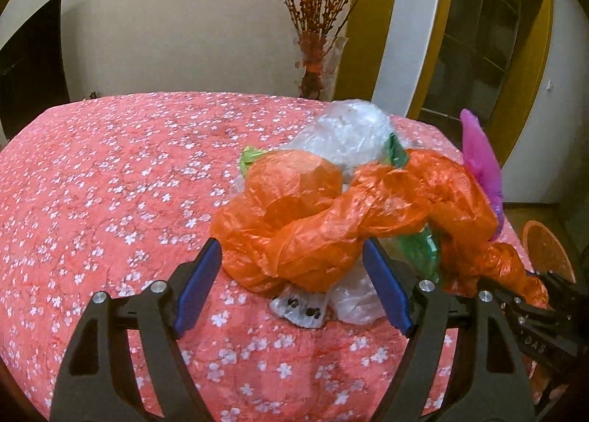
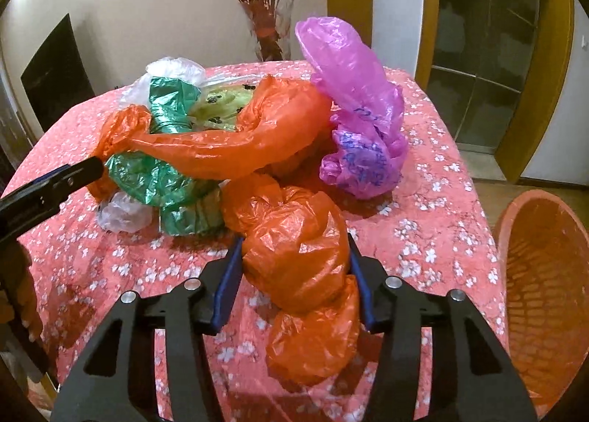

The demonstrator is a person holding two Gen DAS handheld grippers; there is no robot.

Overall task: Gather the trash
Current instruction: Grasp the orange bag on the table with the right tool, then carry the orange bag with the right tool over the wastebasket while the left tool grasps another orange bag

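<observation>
A heap of crumpled plastic bags lies on the pink flowered tablecloth [image 1: 110, 183]. Uppermost is a long orange bag [image 1: 313, 208], with clear [image 1: 349, 131], green [image 2: 165, 179] and purple [image 2: 353, 102] bags around it. My left gripper [image 1: 292, 249] is open, its blue pads either side of the orange bag's near end without pressing it. My right gripper [image 2: 294, 271] is shut on another orange bag [image 2: 298, 249], which bulges between both pads at the table's near edge. The left gripper's finger [image 2: 55, 183] shows at the left of the right wrist view.
An orange slatted waste basket [image 2: 545, 275] stands on the floor just right of the table, also seen as the basket [image 1: 545, 249] in the left wrist view. A glass vase with red branches [image 1: 316, 65] stands behind the table. A doorway is to the right.
</observation>
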